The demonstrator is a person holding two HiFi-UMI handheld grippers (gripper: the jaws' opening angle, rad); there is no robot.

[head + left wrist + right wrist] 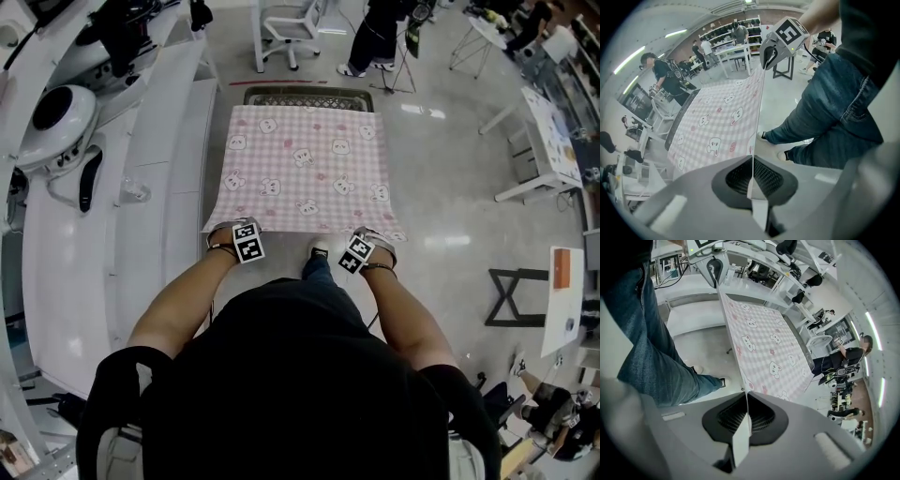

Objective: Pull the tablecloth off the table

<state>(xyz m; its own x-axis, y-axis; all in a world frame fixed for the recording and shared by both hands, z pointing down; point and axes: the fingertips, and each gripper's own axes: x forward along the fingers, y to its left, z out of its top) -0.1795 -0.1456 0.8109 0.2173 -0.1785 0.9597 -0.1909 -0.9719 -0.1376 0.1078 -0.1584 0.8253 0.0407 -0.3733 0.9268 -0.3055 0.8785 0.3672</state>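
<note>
Tablecloth, pink check with little bear faces, lies spread flat over the desk, whose dark rim shows only at the far end. The cloth's near edge is lifted clear of the desk's near side and drawn into a straight, taut line between the two grippers.

At the desk's near-left corner, the left gripper has its jaws pressed together on that edge. In the left gripper view the thin fabric runs edge-on between the ribbed pads. At the desk's near-right corner, the right gripper is clamped on the same edge in the same way.

Both grippers sit about equally near the desk. The whole cloth lies ahead of them, its length running away from the person toward the desk's far rim.

The pull, I judge, should go straight back from the desk, with both hands at one pace so the cloth slides without skewing. The person's legs stand just behind the held edge, so a step back is probably needed.
</note>
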